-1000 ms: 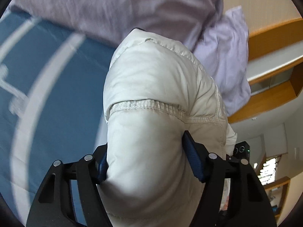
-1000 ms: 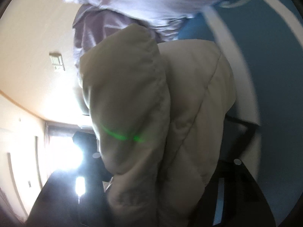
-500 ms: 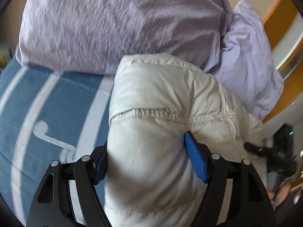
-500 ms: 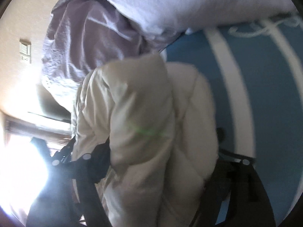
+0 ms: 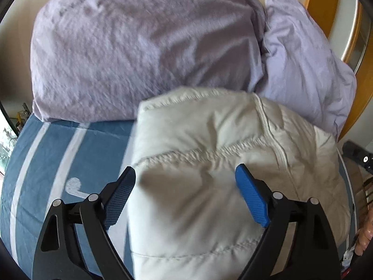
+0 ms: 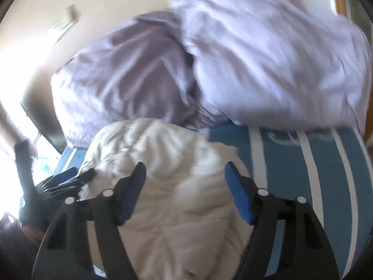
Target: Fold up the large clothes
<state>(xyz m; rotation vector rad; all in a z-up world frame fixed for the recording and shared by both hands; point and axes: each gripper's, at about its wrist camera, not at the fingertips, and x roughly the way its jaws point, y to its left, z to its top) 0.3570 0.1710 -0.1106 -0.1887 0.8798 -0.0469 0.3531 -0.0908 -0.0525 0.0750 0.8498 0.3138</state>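
A cream puffy jacket (image 5: 209, 175) lies bunched on a blue striped bedsheet (image 5: 53, 158). My left gripper (image 5: 186, 193) has its jaws spread wide, one blue pad on each side of the jacket's bulk; the left pad stands clear of the fabric. In the right wrist view the same jacket (image 6: 177, 186) sits between the spread jaws of my right gripper (image 6: 186, 186), pads apart from the cloth. The other gripper (image 6: 65, 177) shows at the left of that view.
Two lilac pillows (image 5: 144, 53) (image 5: 303, 70) are piled behind the jacket against a cream wall. A wooden headboard (image 5: 326, 7) rises at the right. The sheet (image 6: 314, 175) extends to the right of the jacket. A bright window glares at the left.
Both grippers have tilted down and lowered the jacket onto the bed. The jaws of both have spread wider and the jacket is let go.
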